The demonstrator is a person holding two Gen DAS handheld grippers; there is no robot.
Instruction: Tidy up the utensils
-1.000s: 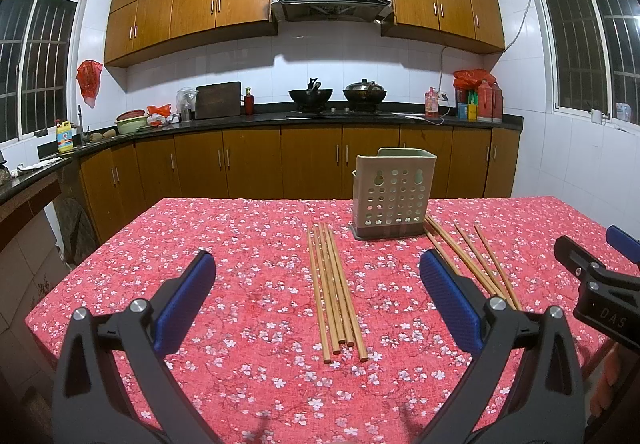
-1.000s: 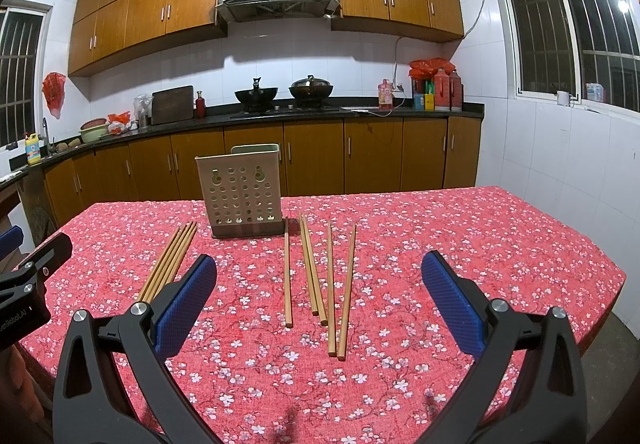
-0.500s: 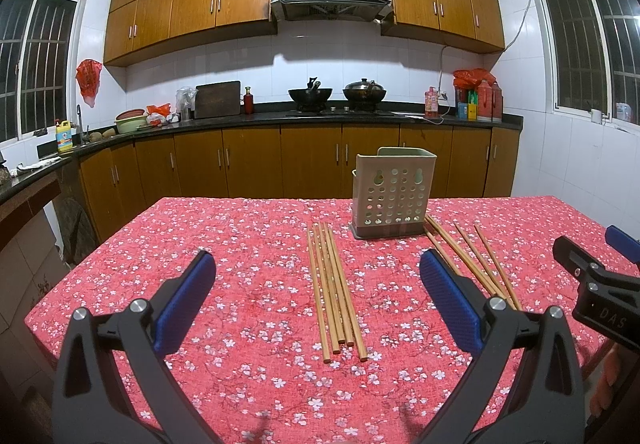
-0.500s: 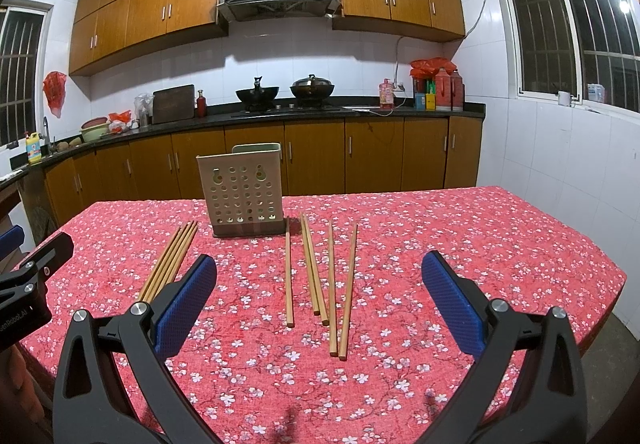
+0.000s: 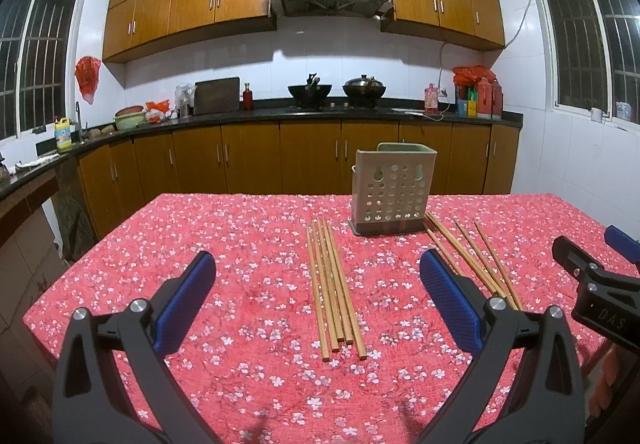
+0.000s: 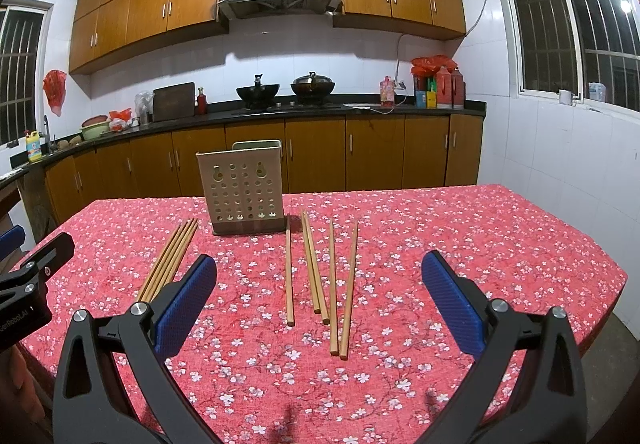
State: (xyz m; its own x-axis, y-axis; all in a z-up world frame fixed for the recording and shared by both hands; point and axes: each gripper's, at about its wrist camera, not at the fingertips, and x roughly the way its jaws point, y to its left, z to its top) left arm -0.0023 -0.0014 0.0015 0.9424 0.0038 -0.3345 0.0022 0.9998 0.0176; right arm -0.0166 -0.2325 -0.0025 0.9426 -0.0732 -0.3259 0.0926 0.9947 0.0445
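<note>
Both grippers hang wide open with nothing in them above the near edge of the red flowered tablecloth [image 5: 240, 364]. The left gripper [image 5: 316, 296] has a tight bundle of chopsticks [image 5: 334, 288] dead ahead at 12 o'clock, long axis running straight away from its fingers. The right gripper [image 6: 320, 296] faces the loose chopsticks [image 6: 320, 268], also at 12 o'clock, lengthwise and spread apart. Beyond, the holder [image 6: 244, 192] stands upright at 11 o'clock from the right gripper, 1 o'clock from the left
</note>
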